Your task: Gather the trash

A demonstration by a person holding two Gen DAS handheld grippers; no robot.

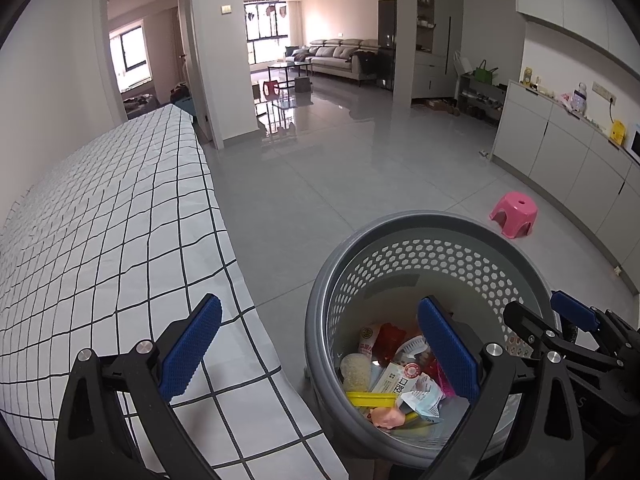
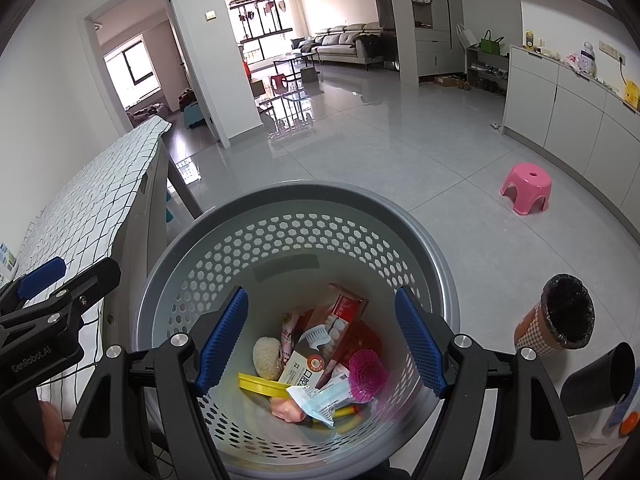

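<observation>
- The right tool [image 2: 320,344] hangs over the bin [image 2: 438,264], its blue pads spread wide with nothing between them; the pink mesh piece [image 2: 366,376] blurred below it looks freshly dropped, though I cannot be sure.
- The left tool [image 1: 316,350] is also wide and empty, one pad over the counter [image 1: 100,240] edge, the other over the bin's mouth.
- The trash lies in the bin's bottom: a toothpaste box [image 2: 340,320], a white brush [image 2: 316,338], a round sponge [image 2: 267,356], a yellow strip [image 2: 262,386], a mask packet [image 2: 320,398] and a pink toy [image 2: 286,408].
- The bin stands on the floor [image 2: 400,152] just beside the counter, which wears a checked cloth.
- The counter stretch in view shows no trash, except something small at its far left edge in the right view, too cropped to name.
- My judgement: the drop-off is done or nearly so; the next step is to check for leftovers.
- To do it well, lift both tools straight up clear of the rim before swinging, so a pad does not catch the perforated wall and tip the bin.
- Keep the pads wide on the way to any next piece, and approach flat items from the edge.
- A small cup bin [image 2: 560,316] and a dark cylinder [image 2: 600,380] stand on the right; keep the right tool's swing away from them.
</observation>
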